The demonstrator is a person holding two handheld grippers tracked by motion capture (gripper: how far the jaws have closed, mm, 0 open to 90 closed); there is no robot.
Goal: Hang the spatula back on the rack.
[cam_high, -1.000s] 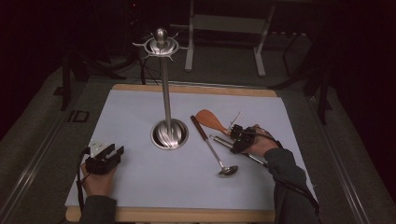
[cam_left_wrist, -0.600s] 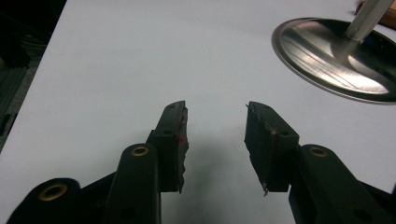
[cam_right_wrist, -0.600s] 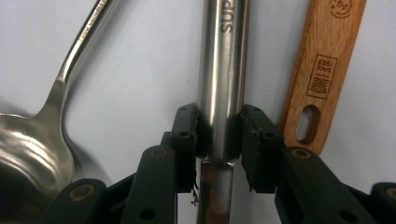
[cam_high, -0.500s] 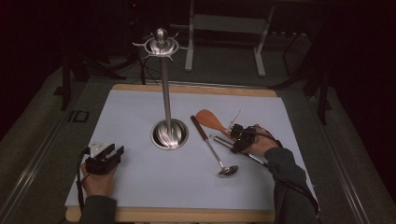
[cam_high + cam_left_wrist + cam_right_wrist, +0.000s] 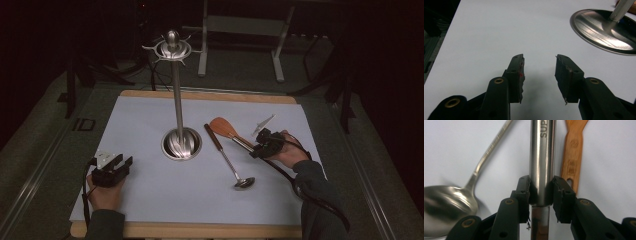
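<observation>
My right gripper point(image 5: 261, 146) is shut on the round steel handle point(image 5: 542, 150) of a utensil, right of the table's middle. The pads point(image 5: 524, 188) press both sides of the handle, which runs straight up the right gripper view, its head out of sight. A steel ladle point(image 5: 227, 160) with a dark handle lies just left of it, its bowl point(image 5: 449, 200) near the jaws. A wooden spatula point(image 5: 221, 127) lies on the table beyond, its slotted handle point(image 5: 571, 162) beside the steel one. My left gripper point(image 5: 116, 167) rests open at the front left, nothing between its fingers point(image 5: 516, 72).
A tall steel utensil stand point(image 5: 175, 95) with hooks at its top rises from a round base point(image 5: 604, 32) in the middle of the white table top point(image 5: 145, 115). The wooden table edge point(image 5: 185, 230) runs along the front. Dark floor and a frame lie beyond.
My right gripper has risen slightly with the steel handle in it. The left gripper has kept still.
</observation>
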